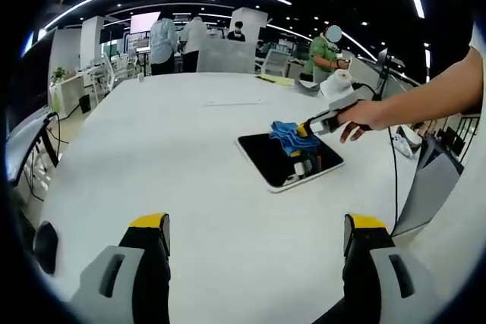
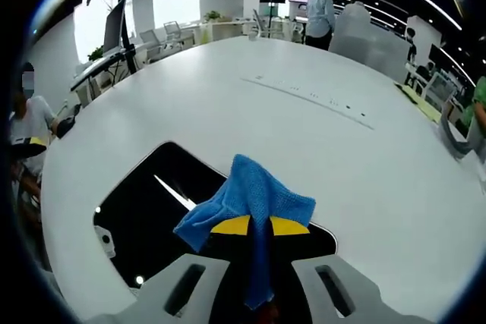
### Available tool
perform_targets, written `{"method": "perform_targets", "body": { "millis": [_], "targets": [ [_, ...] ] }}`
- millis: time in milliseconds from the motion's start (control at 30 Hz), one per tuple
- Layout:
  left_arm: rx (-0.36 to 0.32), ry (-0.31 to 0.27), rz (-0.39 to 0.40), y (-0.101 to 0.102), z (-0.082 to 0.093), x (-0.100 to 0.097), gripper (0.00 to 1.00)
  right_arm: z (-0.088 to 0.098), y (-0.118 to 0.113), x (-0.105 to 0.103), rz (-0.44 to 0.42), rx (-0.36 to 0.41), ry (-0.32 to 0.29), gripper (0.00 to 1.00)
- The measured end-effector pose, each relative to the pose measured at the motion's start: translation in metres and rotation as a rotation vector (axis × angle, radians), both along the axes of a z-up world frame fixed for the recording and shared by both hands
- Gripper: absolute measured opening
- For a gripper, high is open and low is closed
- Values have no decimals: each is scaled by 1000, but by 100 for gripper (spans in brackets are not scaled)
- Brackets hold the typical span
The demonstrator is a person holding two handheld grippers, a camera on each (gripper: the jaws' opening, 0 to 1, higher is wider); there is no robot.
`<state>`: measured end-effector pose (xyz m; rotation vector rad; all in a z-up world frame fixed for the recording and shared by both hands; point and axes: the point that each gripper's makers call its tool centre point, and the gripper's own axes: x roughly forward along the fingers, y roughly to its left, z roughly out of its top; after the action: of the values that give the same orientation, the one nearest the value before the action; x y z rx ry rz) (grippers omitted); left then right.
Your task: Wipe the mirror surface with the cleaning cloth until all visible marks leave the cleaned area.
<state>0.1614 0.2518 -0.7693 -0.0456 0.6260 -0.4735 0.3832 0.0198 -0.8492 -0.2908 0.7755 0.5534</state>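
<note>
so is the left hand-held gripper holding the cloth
No, the left hand-held gripper is open over bare table; the blue cloth sits in the right hand-held gripper.

Mirror (image 1: 288,160) lies flat on table (image 1: 152,149), right of centre in left gripper view. Cloth (image 2: 247,206) sits on mirror, pinched in right gripper (image 2: 259,226). Left gripper (image 1: 258,237) hangs over table, near side of mirror, apart from it.

White table (image 1: 152,149) bearing a dark, white-rimmed mirror (image 1: 285,161), which lies flat on the surface ahead and to the right of the left tongs' jaws and directly beneath the right tongs' jaws. A yellow-green sheet (image 1: 275,79) lies at the table's far edge, well beyond the mirror.
</note>
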Motion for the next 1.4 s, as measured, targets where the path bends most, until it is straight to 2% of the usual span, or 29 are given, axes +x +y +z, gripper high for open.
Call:
{"method": "perform_targets", "body": {
  "millis": [300,600,1400],
  "targets": [
    [7,-1,-10,-6,3,2,96,-2,-2,4,4,24,6,3],
    [14,3,-12,-3,2,2,96,0,-1,1,11,21,0,3],
    [5,-2,-25,-6,-1,3,96,-1,-29,2,-2,-16,21,4]
  ]
}}
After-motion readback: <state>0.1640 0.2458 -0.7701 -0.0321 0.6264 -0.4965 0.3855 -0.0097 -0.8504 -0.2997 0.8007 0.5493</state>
